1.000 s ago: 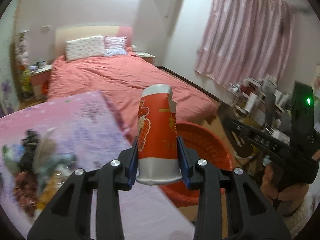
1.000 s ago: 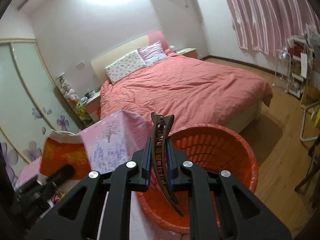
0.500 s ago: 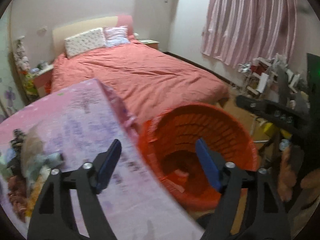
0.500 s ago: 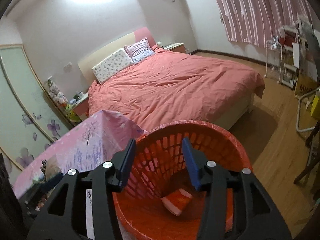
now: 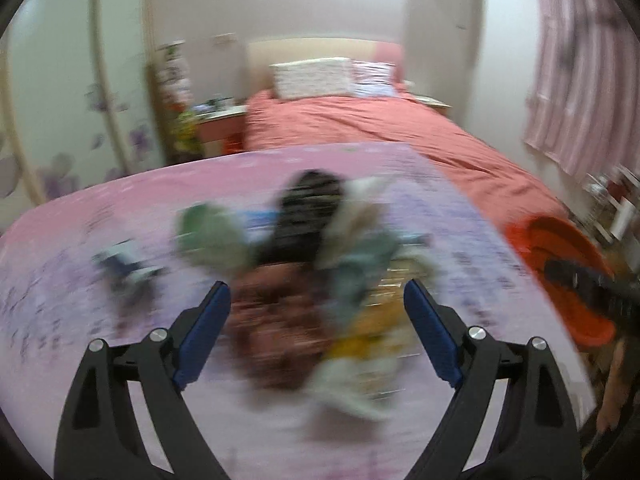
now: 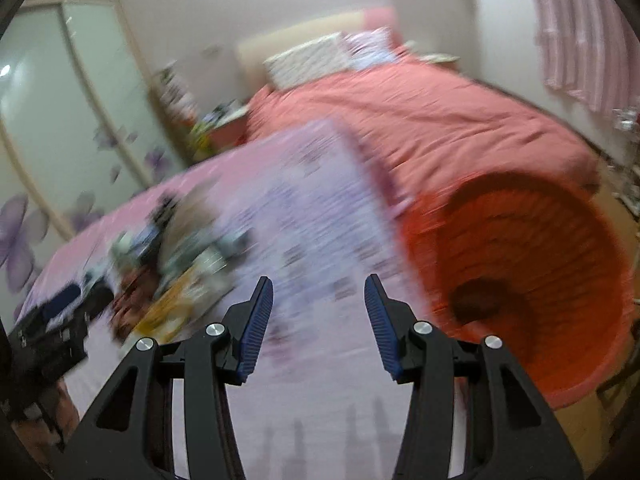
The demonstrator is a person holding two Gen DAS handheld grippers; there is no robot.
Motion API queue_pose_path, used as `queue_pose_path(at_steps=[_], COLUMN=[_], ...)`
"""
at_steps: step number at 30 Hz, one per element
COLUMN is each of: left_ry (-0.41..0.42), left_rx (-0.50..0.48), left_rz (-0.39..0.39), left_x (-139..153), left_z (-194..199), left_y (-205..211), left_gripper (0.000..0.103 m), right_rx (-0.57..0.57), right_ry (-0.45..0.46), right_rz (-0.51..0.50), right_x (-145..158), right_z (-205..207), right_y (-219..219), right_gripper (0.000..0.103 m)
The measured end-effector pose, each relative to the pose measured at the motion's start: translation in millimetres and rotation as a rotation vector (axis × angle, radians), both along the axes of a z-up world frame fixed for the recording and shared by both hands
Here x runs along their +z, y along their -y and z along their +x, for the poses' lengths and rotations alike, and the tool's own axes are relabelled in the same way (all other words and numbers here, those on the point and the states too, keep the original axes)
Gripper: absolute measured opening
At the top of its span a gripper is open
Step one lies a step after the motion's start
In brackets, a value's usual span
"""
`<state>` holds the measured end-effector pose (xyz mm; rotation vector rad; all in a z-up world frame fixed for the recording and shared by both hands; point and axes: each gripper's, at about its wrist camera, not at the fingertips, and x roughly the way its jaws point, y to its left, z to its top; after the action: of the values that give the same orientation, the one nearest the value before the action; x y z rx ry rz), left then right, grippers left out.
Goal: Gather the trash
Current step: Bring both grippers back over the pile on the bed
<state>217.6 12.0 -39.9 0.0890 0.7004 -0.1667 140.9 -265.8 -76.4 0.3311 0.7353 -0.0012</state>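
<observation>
Orange basket [image 6: 532, 264] beside the table, trash pile [image 5: 320, 280] on top.
Left view: your left gripper [image 5: 316, 320] is opening wide, nothing in it, over the blurred pile mid-table [image 5: 80, 280]; basket only peeks past the right edge. Right view: your right gripper [image 6: 318, 320] is half spread, empty, over bare cloth near the edge; basket's inside shows a dark blurred shape.

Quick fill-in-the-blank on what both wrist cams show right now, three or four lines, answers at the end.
1. The left gripper, its jaws opening, holds ____.
2. The pile of trash lies on a ____ tablecloth.
3. The basket beside the table is coloured ____.
4. Nothing sits between the pads of the right gripper, which are ____.

Answers: nothing; pink; orange; apart
</observation>
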Motion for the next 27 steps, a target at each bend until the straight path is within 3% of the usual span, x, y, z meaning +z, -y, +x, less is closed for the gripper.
queue_pose_path(at_steps=[3, 5, 7, 10, 15, 21, 27], left_ry=[-0.001, -0.008, -0.021, -0.034, -0.056, -0.061, -0.079], left_rx=[0.090, 0.139, 0.178, 0.205, 0.223, 0.225, 0.245], left_rz=[0.005, 0.005, 0.000, -0.017, -0.039, -0.046, -0.078], left_x=[-1, -3, -6, -8, -17, -24, -29], left_z=[0, 0, 0, -1, -2, 4, 15], left_y=[-46, -72, -94, -112, -128, -130, -140], left_gripper=[0.087, 0.087, 0.087, 0.087, 0.087, 0.087, 0.087], right_rx=[0.063, 0.093, 0.112, 0.115, 0.062, 0.009, -0.048], right_ry=[-0.033, -0.054, -0.073, -0.098, -0.125, -0.125, -0.135], right_rz=[0.018, 0.024, 0.014, -0.021, -0.049, -0.128, -0.012], right_x=[-8, -11, -14, -19, -25, -26, -22], right_z=[11, 18, 26, 35, 46, 35, 38], right_y=[-43, -66, -89, -112, -115, -84, -60], right_gripper=[0.049, 0.058, 0.074, 0.078, 0.077, 0.065, 0.065])
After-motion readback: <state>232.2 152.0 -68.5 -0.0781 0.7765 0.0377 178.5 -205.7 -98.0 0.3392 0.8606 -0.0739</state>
